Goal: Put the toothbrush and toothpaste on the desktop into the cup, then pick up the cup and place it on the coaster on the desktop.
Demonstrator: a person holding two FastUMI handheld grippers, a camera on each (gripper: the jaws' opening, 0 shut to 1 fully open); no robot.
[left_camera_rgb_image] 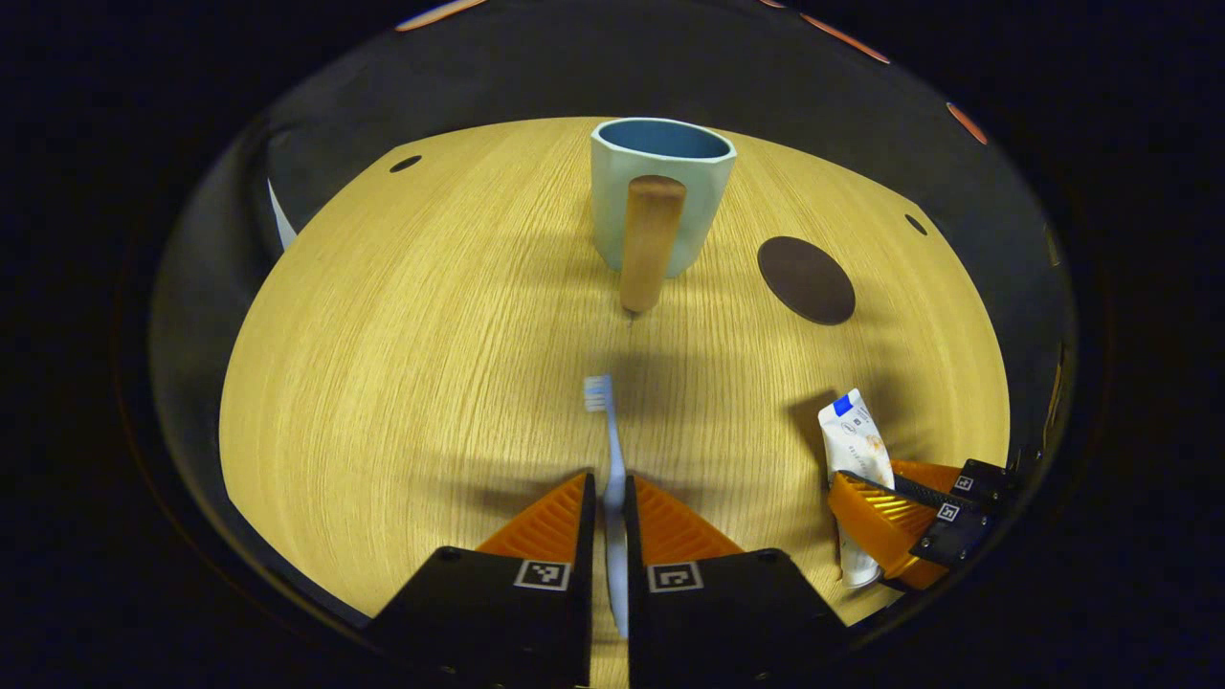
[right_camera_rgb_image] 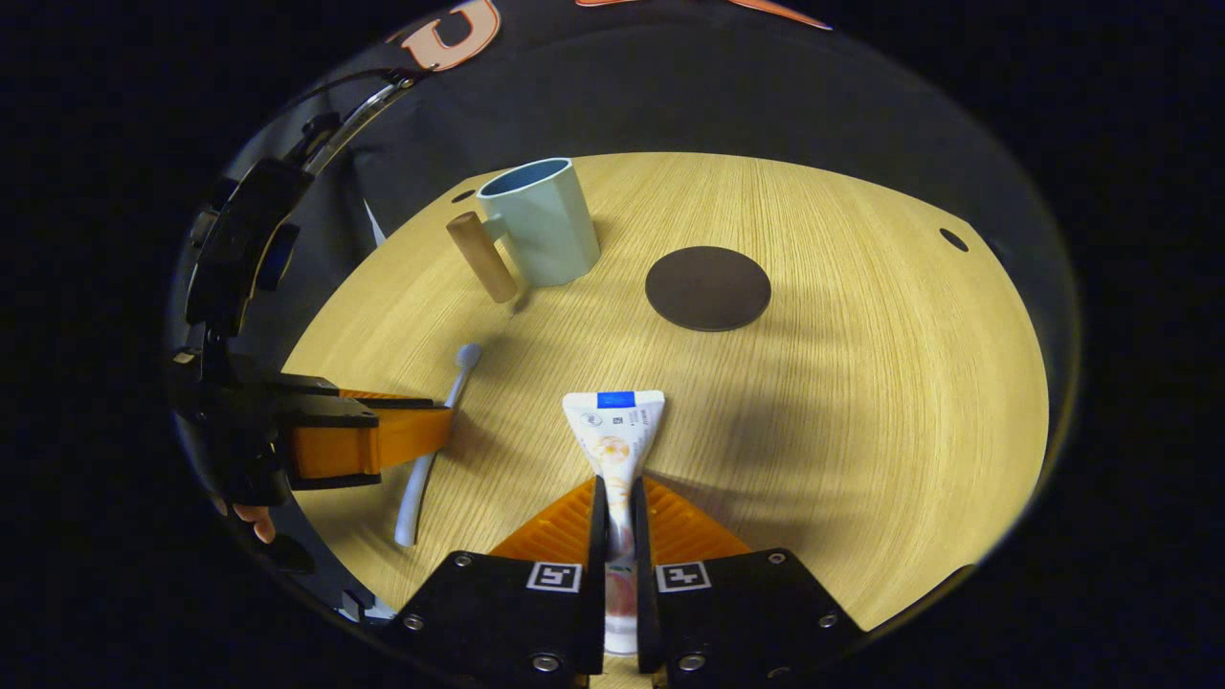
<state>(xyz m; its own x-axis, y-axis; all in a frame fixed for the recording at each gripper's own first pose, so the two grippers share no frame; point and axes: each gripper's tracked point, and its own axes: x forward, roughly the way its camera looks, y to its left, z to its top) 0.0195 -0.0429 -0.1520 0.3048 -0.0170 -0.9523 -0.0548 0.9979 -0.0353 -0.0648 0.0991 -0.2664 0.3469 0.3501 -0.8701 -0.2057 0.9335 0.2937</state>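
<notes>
Gripping toothbrush [left_camera_rgb_image: 612,459] in left gripper [left_camera_rgb_image: 610,493], toothpaste [right_camera_rgb_image: 615,440] in right gripper [right_camera_rgb_image: 617,498]; cup [left_camera_rgb_image: 660,191] upper centre, coaster [left_camera_rgb_image: 806,279] right of it, apart

Both views: even, fairly bright overhead light on the wooden desktop [left_camera_rgb_image: 383,364], fading to dark at the booth wall behind it. Soft, broad shadows spread over the wood in front of the cup [left_camera_rgb_image: 660,191] and below the coaster [right_camera_rgb_image: 708,287]; a darker, tighter shadow lies just left of the toothpaste [left_camera_rgb_image: 852,450] in the left gripper view. No glare on the matte coaster. Focus is sharp at the centre. Fisheye distortion bows the desktop's edges and curves the wood grain; detail softens and dims towards the rim
</notes>
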